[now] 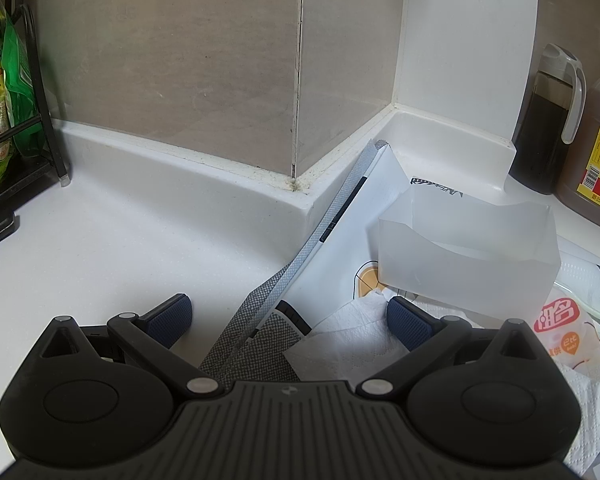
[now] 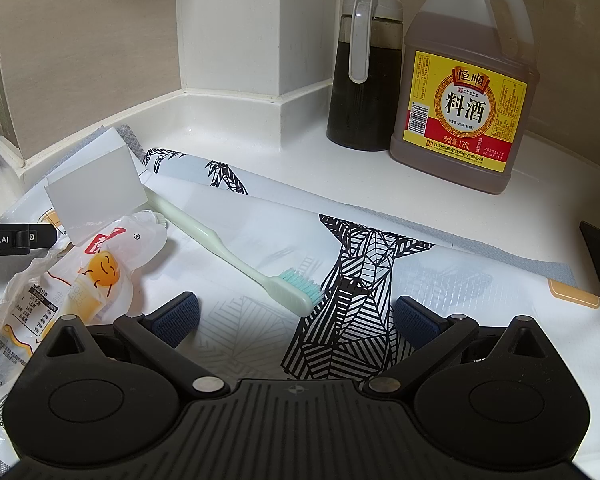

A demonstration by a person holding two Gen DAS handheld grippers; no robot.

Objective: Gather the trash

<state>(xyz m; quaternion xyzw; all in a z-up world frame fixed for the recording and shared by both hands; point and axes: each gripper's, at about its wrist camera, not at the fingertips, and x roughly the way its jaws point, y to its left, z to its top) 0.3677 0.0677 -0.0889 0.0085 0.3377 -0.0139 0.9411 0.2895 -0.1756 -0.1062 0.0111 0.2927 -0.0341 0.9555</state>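
Both tools stand with their jaws wide apart and nothing between them. Just ahead of the right gripper [image 2: 296,316] a pale green toothbrush [image 2: 224,244] lies flat on the patterned mat [image 2: 440,280], its bristled head nearest the tool and a little left of the midline, its handle running away up and to the left toward a frosted plastic box [image 2: 96,184], under whose edge the handle's far end seems to pass. The toothbrush looks light and stiff, smooth enough to slip, so the narrow neck behind the bristles, or the mid handle, is probably the surest place to pinch, across its width. Off the left finger of this tool lies a crumpled snack wrapper [image 2: 80,280], thin film that will likely crush and crackle; a bunched fold would hold better than a flat face. Ahead of the left gripper [image 1: 288,320] a crumpled white paper towel [image 1: 352,340] rests by its right finger, soft, nearly weightless, easy to gather at a raised crease. Beyond and to the right of that tool the frosted box [image 1: 468,256] stands open-topped; it looks light and thin-walled and would flex, so one upright wall near the rim seems the place to take it. The orange-printed wrapper [image 1: 560,328] shows at its far right.
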